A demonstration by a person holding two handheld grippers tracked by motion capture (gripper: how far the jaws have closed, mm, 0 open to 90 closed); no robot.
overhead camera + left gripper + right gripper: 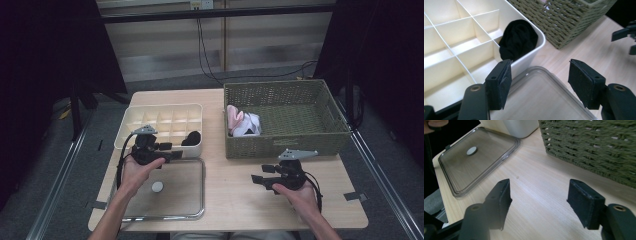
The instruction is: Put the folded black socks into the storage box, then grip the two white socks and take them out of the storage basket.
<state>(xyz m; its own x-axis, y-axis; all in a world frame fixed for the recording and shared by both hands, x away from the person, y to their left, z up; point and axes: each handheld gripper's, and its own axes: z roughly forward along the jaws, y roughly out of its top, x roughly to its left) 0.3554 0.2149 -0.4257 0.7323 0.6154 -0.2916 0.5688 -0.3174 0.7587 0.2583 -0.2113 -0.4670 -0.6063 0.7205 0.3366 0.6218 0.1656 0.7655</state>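
- Currently, I take the cream divided organizer box as my landmark; it sits on the wooden surface.
- A rolled black sock lies in the box's near corner compartment, on the side facing the green woven basket.
- My left gripper hovers just in front of that corner of the box; its fingers are released, spread wide, with nothing between them.
- A clear lid lies flat on the surface, directly in front of the box and touching or nearly touching its near wall.
- My right gripper hovers low above bare surface, well apart from the box and in front of the basket; its fingers are released and grasp nothing.
- Pink and white fabric rests inside the basket, at the end nearest the box.
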